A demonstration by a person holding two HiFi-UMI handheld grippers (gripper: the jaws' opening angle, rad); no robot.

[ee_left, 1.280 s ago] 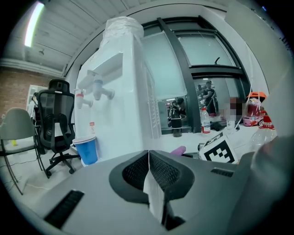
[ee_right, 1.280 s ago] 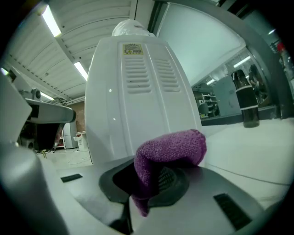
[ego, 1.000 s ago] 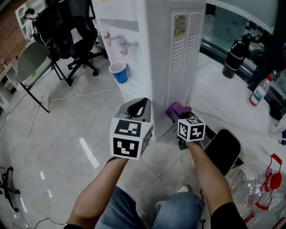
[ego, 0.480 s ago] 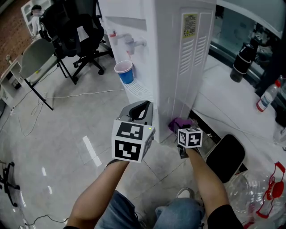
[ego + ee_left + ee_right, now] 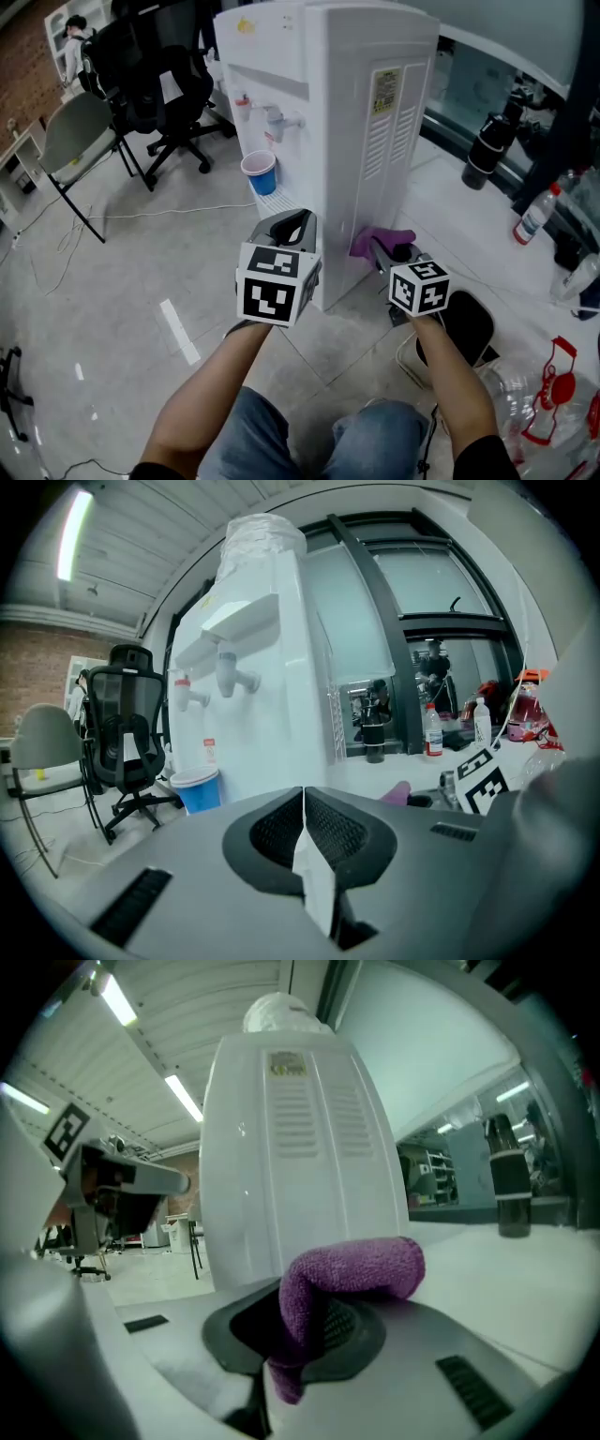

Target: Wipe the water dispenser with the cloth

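The white water dispenser [image 5: 323, 103] stands on the floor ahead of me, its vented side panel [image 5: 300, 1157] facing my right gripper. A purple cloth [image 5: 378, 240] is pinched in my right gripper [image 5: 384, 253], a folded lump of it [image 5: 352, 1274] sticking out toward the lower side panel; contact with the panel cannot be told. My left gripper [image 5: 292, 228] hovers shut and empty, in front of the dispenser's lower front corner, its jaws [image 5: 305, 841] pressed together. Two taps [image 5: 267, 114] and a blue cup [image 5: 260, 173] on the drip tray show on the dispenser's front.
Black office chairs [image 5: 150, 70] and a grey folding chair [image 5: 70, 141] stand at the far left. A white ledge on the right holds a black flask [image 5: 487, 141] and plastic bottles [image 5: 530, 217]. A black stool [image 5: 464, 323] and a plastic bag [image 5: 548, 403] sit by my right arm.
The right gripper has risen with the cloth from the dispenser's base to partway up the side panel. The view has tilted up and now shows the dispenser's top. The left gripper has barely moved.
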